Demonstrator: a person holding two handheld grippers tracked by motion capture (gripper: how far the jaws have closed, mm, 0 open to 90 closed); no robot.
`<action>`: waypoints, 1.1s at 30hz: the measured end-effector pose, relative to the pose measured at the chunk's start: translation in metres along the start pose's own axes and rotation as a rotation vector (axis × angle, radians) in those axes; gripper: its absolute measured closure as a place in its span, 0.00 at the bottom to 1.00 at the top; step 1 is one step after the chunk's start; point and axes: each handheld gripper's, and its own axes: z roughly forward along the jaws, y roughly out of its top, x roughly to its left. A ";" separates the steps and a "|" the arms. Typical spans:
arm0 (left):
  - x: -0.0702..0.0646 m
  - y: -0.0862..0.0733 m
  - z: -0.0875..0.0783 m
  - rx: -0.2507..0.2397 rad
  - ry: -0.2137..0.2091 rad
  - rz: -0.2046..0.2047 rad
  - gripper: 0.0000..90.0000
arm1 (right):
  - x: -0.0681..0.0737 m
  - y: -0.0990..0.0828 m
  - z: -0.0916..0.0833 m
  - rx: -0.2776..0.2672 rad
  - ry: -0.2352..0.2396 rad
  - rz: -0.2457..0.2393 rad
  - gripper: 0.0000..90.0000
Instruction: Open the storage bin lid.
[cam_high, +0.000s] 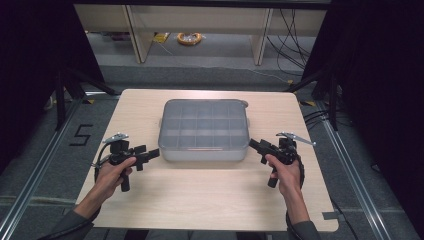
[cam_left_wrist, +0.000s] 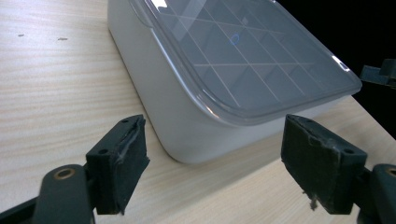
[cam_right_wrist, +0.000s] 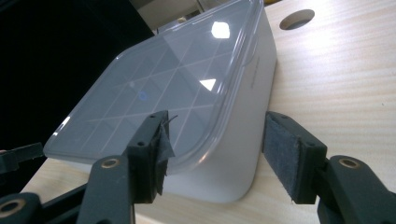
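Lidded box (cam_high: 204, 129) sits mid-table btwn my tongs: L gripper (cam_high: 150, 154) just off its near-left corner, R gripper (cam_high: 255, 145) at near-right; both open, gripping nothing.

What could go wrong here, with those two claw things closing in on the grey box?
The box has a smooth, rounded near corner, seen in the left gripper view, so the left gripper might slip off it. The right gripper has one of its fingers level with the thin clear lid; squeezing there could pop or flex the lid. A lopsided push might slide the box across the table.
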 end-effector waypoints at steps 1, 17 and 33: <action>0.001 0.002 0.001 -0.007 -0.001 -0.001 0.25 | 0.002 0.003 0.001 0.007 0.010 0.019 0.48; 0.018 0.030 0.025 -0.031 -0.008 -0.063 0.29 | -0.005 0.018 0.021 0.000 0.013 0.060 0.49; 0.031 0.056 0.059 -0.003 0.006 -0.117 0.41 | -0.015 0.039 0.058 0.029 -0.010 0.138 0.54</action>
